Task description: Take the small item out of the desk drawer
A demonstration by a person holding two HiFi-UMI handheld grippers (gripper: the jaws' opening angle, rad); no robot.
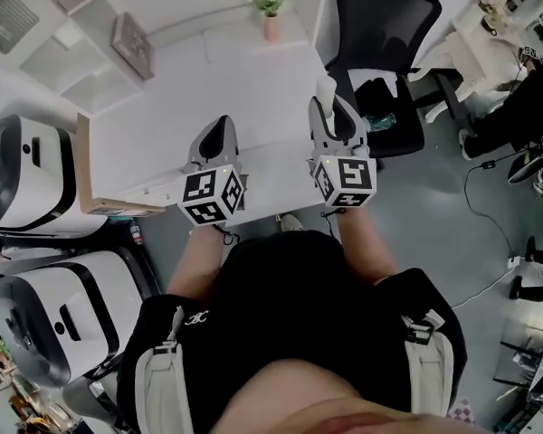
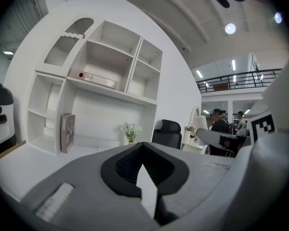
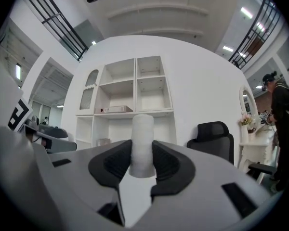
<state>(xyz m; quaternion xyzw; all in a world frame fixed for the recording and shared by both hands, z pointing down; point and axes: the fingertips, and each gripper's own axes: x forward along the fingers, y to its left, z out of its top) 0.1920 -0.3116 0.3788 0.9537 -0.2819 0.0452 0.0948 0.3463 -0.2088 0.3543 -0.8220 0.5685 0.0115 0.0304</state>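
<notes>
You stand at the white worktop [image 1: 253,80] with one pair of tongs in each hand, two pairs in all. Your right tongs [image 3: 142,166] are part-way open and clamped on the only small item in sight, one white cylinder [image 3: 142,143], with a dark pad pressed to each side of it. In the right gripper view its long axis runs straight up, the top end rising clear above the pads. From the head view it shows as a white stub past the tips, pointing away from you, though whether it is truly vertical or leaning forward is hard to judge. It hangs over the worktop's right edge, near the one black office chair [image 1: 380,52]. Your left tongs [image 2: 143,150] are closed with nothing between them, level beside the right pair. At the back stand one potted plant [image 1: 269,3] and one book [image 1: 133,43] on end
</notes>
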